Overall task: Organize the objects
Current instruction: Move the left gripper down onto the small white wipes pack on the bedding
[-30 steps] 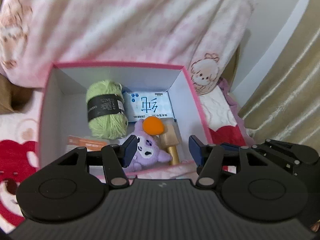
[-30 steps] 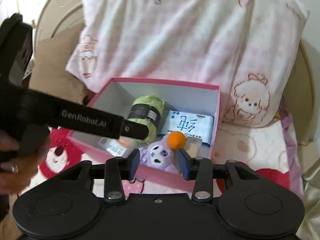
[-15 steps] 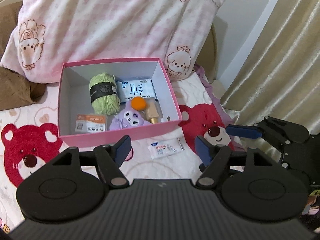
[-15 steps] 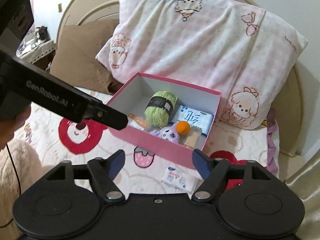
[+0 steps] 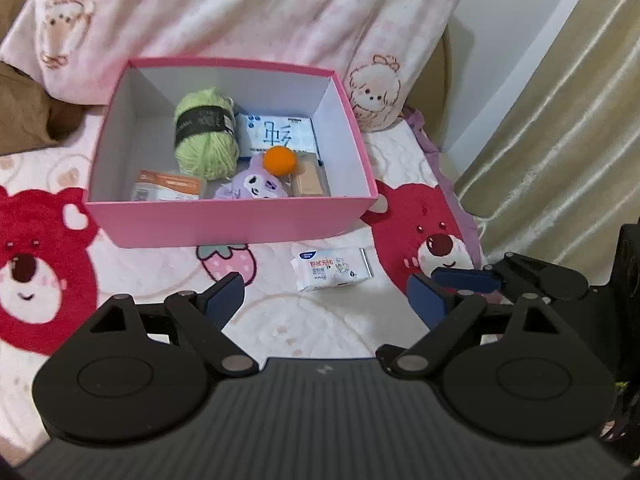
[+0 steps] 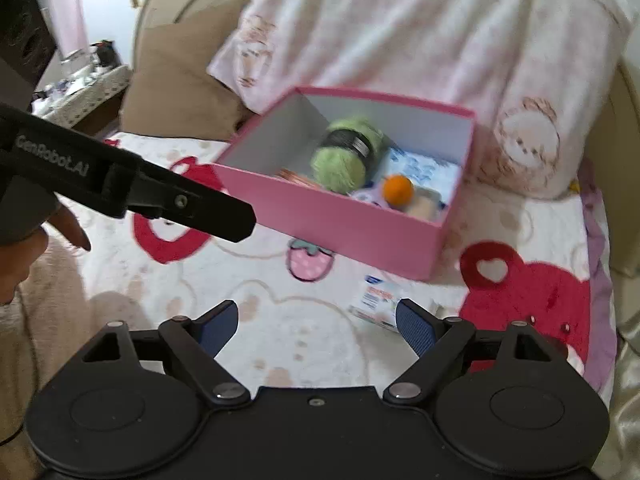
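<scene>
So in the left wrist view, the left gripper (image 5: 325, 296) sits at the bottom of the frame with its jaws spread wide, they've just been opening, and nothing is between them but the blanket (image 5: 280, 320). Up in the middle is the pink box (image 5: 240, 220), open on top, sitting on the blanket right in front of the pillow (image 5: 248, 16). Inside it: green yarn (image 5: 206, 138) toward the back left, a blue-and-white pack (image 5: 276, 134) just right of that, an orange ball (image 5: 280, 161) on top of a purple plush (image 5: 250, 186), a tan block (image 5: 309, 182) at the right and an orange-and-white packet (image 5: 168, 186) at front left. A wipes pack (image 5: 332, 269) lies on the blanket outside the box, just below its front right corner, apart from it. At the right edge you can see the right gripper's blue pads (image 5: 464, 280). Over in the right wrist view, kinda blurry, the right gripper (image 6: 316, 326) is at the bottom, jaws also wide apart after just opening, holding nothing. The wipes pack (image 6: 374, 300) peeks out just above the right fingertip; can't tell if they touch. The box (image 6: 340, 220) is center frame with the yarn (image 6: 344, 156) and ball (image 6: 397, 188) visible inside. The left gripper's arm cuts in from the left, with a hand (image 6: 24, 248) behind it.
</scene>
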Demonstrator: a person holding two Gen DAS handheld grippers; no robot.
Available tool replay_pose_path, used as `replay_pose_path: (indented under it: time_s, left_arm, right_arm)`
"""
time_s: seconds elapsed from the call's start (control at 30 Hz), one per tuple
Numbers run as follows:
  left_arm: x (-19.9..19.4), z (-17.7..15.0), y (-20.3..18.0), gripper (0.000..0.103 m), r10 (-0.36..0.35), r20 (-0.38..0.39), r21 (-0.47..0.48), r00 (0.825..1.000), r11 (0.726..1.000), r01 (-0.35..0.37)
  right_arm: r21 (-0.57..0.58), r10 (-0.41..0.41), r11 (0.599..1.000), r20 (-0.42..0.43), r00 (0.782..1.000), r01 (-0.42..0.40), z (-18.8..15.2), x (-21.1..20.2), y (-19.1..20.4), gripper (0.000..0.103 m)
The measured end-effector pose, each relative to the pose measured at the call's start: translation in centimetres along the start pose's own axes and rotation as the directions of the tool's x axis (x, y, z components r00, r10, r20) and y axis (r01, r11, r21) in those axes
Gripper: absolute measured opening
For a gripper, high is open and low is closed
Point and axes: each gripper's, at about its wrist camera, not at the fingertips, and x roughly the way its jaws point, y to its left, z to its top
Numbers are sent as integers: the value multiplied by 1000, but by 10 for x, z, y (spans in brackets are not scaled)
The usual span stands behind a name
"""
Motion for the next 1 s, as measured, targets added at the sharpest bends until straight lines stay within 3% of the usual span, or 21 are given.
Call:
replay_pose_path:
  time_s: [0.17, 0.33, 0.43, 0.6, 0.7, 1.0]
  left_arm:
    - [37, -1, 4, 87, -15, -22, 0, 1000, 1000, 15]
    - [62, -7, 13, 86, -24, 12, -51, 1000, 998, 25]
    - [73, -9, 13, 86, -5, 37, -39, 999, 999, 6]
    - [102, -10, 21, 78, -54, -53, -81, 997, 996, 50]
    - [112, -16, 20, 78, -21, -38, -39, 999, 999, 19]
    - [145, -41, 15, 70, -34, 15, 2, 999, 999, 34]
  right_arm:
    - [-24, -34, 999, -26, 999, 33, -4, 24, -9, 89]
    - [-62, -80, 995, -25, 996, 78, -5, 42, -15, 89]
    - [-31, -56, 998, -11, 998, 55, -8, 50, -24, 89]
    - [85, -68, 994, 2, 998, 68, -19, 73, -43, 89]
    - [108, -55, 992, -38, 998, 59, -22, 84, -50, 89]
    - [116, -12, 993, -98, 995, 24, -30, 111, -50, 89]
